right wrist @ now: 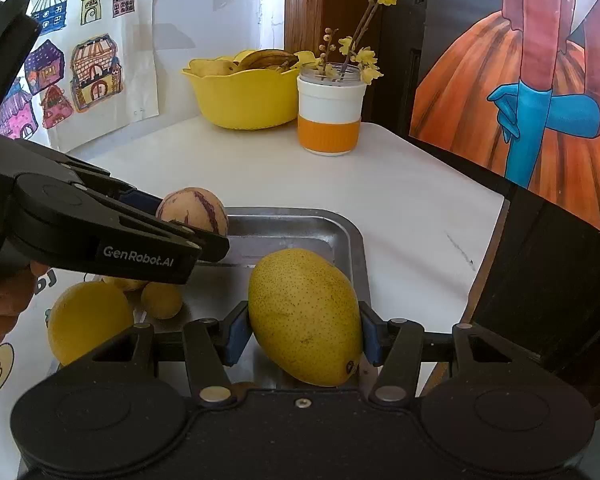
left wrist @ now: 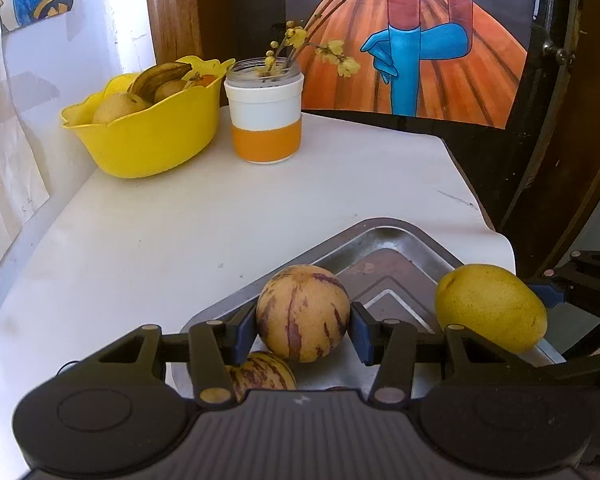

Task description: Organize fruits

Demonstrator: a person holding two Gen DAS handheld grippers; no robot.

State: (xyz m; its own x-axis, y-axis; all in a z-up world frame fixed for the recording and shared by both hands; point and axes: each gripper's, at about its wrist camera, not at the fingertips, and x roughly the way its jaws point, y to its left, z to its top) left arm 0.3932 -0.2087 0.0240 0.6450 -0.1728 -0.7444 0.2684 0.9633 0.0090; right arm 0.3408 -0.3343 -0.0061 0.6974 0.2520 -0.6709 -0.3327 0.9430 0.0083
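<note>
My left gripper [left wrist: 303, 334] clamps melon [left wrist: 302, 312], right gripper [right wrist: 304, 338] clamps mango [right wrist: 304, 316]; lift level, carry to bowl [left wrist: 148, 140] at 10 o'clock.

my left gripper [left wrist: 303, 322] is matt black plastic with smooth blue pads [left wrist: 360, 332], and my right gripper [right wrist: 305, 332] looks the same. the tray [left wrist: 388, 236] is brushed metal, dull grey with a soft sheen. the melon [left wrist: 302, 312] has smooth, faintly waxy skin; the mango [right wrist: 304, 316] is matt and finely speckled. the bowl [left wrist: 148, 136] is glossy yellow plastic. the cup [left wrist: 265, 116] looks matt white with a ribbed orange band. the table [left wrist: 140, 240] is smooth, matt white. the drawings [right wrist: 96, 68] are paper.
</note>
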